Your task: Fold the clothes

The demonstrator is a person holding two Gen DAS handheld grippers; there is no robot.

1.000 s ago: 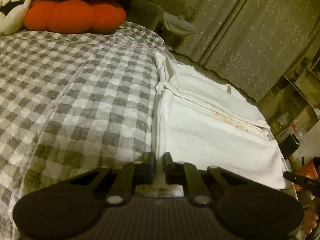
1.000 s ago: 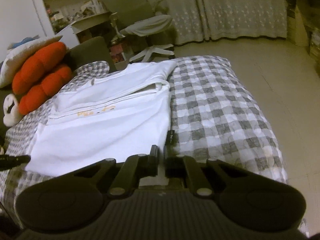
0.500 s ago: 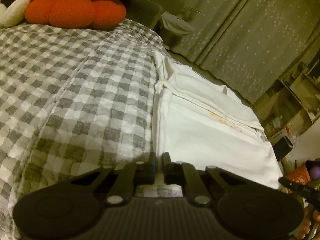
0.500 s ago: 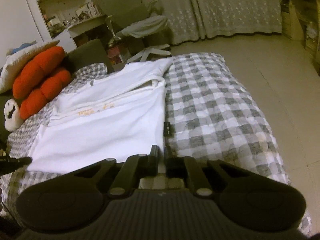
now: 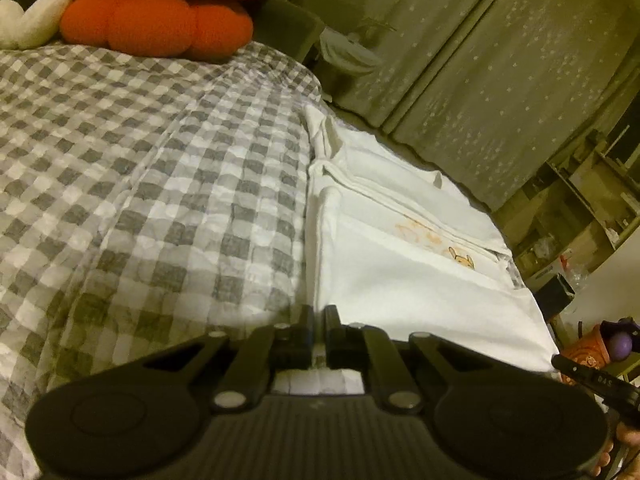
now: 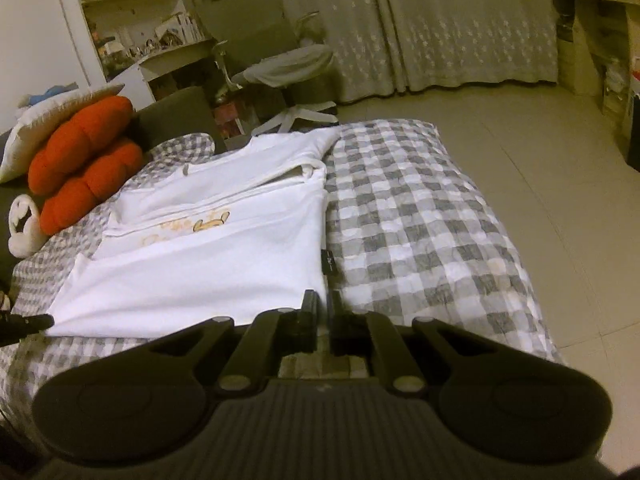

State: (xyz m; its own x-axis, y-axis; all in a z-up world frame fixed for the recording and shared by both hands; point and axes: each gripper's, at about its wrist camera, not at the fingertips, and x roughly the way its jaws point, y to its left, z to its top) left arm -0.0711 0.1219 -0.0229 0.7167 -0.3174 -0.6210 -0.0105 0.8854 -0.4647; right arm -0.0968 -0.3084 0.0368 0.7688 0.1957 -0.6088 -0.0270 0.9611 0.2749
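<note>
Shirt, white, lies flat on the bed, sides folded in, print strip showing, near hem at the bed's near edge. Left hand-held gripper pinches the hem's left corner, right hand-held gripper the right corner, both nearly closed on cloth. Versus a second ago: both cameras sit slightly higher, hem barely lifted, folds unchanged. Likely start of a bottom-to-collar fold.
</note>
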